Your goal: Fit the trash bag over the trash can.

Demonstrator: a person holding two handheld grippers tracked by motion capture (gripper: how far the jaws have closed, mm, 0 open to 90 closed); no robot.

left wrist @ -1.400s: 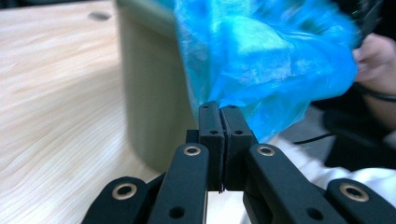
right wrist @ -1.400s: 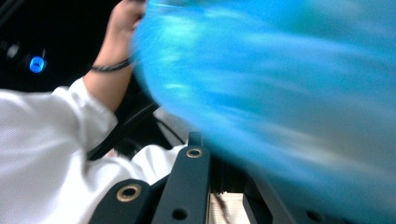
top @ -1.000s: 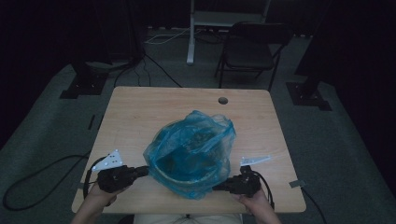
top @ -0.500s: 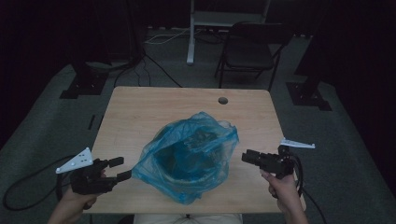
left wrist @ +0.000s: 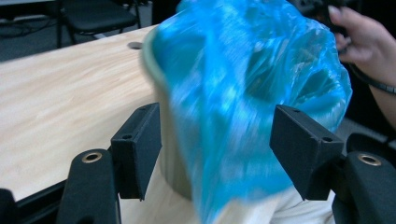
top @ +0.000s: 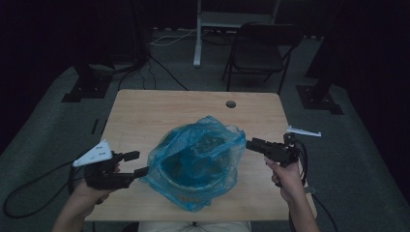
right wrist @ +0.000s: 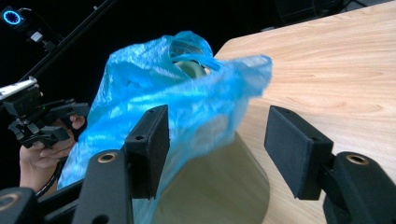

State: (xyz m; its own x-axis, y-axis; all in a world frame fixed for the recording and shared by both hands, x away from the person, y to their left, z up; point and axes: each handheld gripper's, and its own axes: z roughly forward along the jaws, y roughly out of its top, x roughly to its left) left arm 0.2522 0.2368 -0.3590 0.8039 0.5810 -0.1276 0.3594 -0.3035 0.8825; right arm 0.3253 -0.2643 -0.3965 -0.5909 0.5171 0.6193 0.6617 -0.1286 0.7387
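Observation:
A crumpled blue plastic bag lines a pale green bin and stands at the front middle of the wooden table. My left gripper is open just left of the bag's lower edge. In the left gripper view the bag and the bin's wall lie beyond my open left gripper. My right gripper is open at the bag's right side, close to its rim. In the right gripper view the bag's edge hangs over the bin in front of my open right gripper.
A round hole is in the table's far side. Behind the table stand a black folding chair and a white post. Stand bases and cables lie on the floor to either side.
Both grippers pulled away sideways from the bag's front edge, then came a little back toward it. The bag's top has shifted and puffed up.

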